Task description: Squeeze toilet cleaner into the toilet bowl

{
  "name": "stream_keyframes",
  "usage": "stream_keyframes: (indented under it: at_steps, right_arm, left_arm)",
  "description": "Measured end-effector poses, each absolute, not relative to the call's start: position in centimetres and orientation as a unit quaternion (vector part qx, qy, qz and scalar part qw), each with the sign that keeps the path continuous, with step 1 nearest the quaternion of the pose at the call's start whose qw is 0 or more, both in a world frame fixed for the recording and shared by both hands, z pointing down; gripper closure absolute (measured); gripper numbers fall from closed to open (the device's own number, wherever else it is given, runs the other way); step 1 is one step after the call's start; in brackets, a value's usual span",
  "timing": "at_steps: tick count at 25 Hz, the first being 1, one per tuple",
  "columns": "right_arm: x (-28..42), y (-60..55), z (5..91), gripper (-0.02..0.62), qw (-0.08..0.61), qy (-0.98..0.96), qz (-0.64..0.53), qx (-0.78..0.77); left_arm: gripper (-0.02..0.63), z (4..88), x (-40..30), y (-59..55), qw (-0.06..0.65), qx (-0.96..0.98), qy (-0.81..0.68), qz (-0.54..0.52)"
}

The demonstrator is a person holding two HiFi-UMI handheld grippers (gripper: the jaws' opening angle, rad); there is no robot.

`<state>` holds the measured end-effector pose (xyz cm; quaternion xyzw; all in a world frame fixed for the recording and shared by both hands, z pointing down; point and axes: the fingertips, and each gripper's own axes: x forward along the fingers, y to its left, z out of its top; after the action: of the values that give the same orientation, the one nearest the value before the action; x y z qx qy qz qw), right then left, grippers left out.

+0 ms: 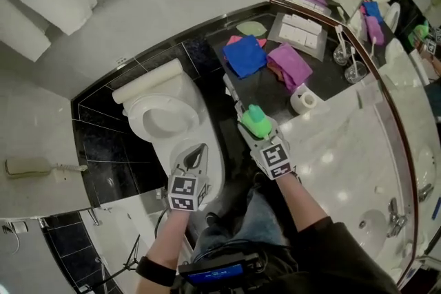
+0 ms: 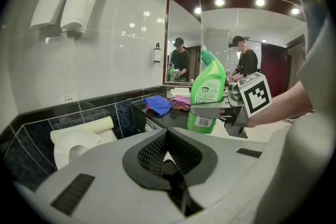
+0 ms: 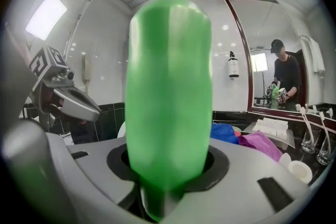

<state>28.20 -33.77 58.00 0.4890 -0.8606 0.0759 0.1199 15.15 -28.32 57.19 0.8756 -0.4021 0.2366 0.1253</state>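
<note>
Green plastic toilet-cleaner bottle [image 3: 168,92] sat clamped between the part-open right hand-held gripper's [image 1: 249,119] jaws. The left hand-held gripper [image 2: 167,164] was closed and empty, with the white ceramic toilet bowl [image 1: 162,117] seemingly just ahead of it.

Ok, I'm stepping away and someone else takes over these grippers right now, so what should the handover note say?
Left gripper: shut, empty, above the toilet's front end.
Right gripper: shut on the green cleaner bottle, held upright beside the toilet, not over it.
Toilet bowl: lid up, open.
Done: bottle is in hand.
Left: bring the nozzle over the bowl, tip it and squeeze.
</note>
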Motion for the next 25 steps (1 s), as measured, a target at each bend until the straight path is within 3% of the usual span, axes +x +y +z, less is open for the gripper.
stream_keyframes:
  at_steps: [16,25]
  right_arm:
    - [9.2,-17.4,53.8,0.407,0.143,-0.906,0.076,0.392]
    - [1.9,-9.7,52.3,0.407,0.183,-0.920,0.093,0.333]
  left_arm:
    - [0.606,52.4,-2.8,-16.9,0.106,0.876,-0.425,0.202]
    - [0.606,50.5,-10.5,-10.3,0.128,0.863,-0.449,0.195]
